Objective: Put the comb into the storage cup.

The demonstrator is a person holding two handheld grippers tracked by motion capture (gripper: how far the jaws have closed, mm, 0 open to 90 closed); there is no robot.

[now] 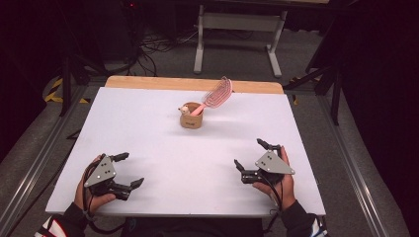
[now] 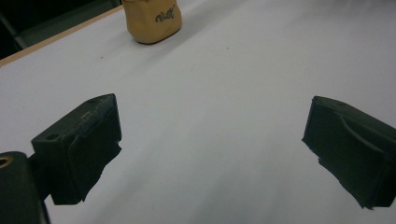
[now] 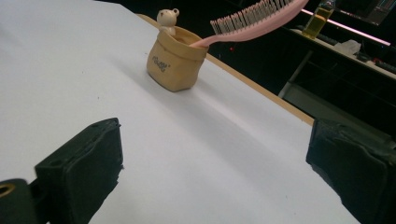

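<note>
1. Left gripper point(image 1: 131, 169), near-left of white table point(image 1: 148, 128): jaws spread wide, nothing held, bare tabletop between them.
2. Tan pot point(image 1: 190, 119), far centre, well apart from both grippers; small bear figure point(image 1: 185, 109) on its left rim.
3. Pink hairbrush point(image 1: 217, 95): handle down in pot, bristled head tilted up and to the right, clear of the table.
4. Right gripper point(image 1: 250, 154), near-right: jaws wide apart, empty.
5. Open tabletop from either gripper to pot; nothing lying between.
6. Grey table frame point(image 1: 237, 22) on floor beyond far wooden edge.
</note>
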